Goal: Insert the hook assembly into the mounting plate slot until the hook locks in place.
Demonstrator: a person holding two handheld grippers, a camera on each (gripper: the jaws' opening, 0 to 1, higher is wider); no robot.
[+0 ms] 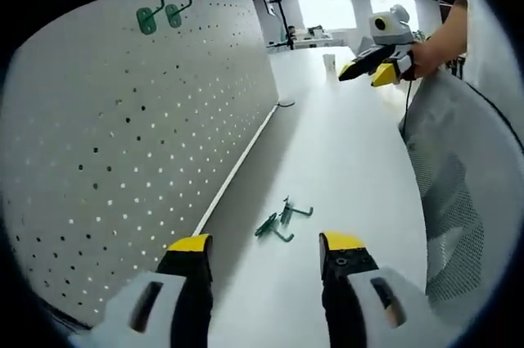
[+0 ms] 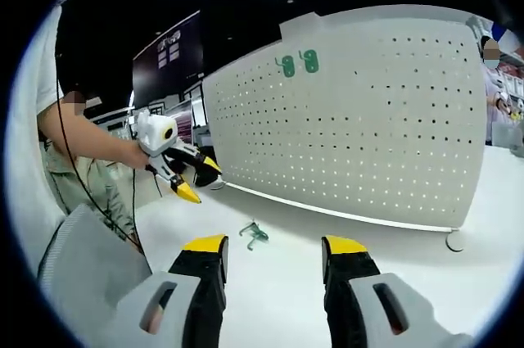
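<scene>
Both grippers [image 1: 266,250] [image 2: 274,251] agape (empty)

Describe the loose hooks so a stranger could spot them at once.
Find the white pegboard standing on the white table. In front of its base lie two small green hooks, loose on the tabletop, unlike the two mounted hooks hanging near the board's top.

White table [image 1: 352,151], mesh chair back [image 1: 458,201]

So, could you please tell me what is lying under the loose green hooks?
The loose green hooks lie directly on the white table, just in front of the pegboard. The spot of table right under them is covered, so anything there cannot be seen.
</scene>
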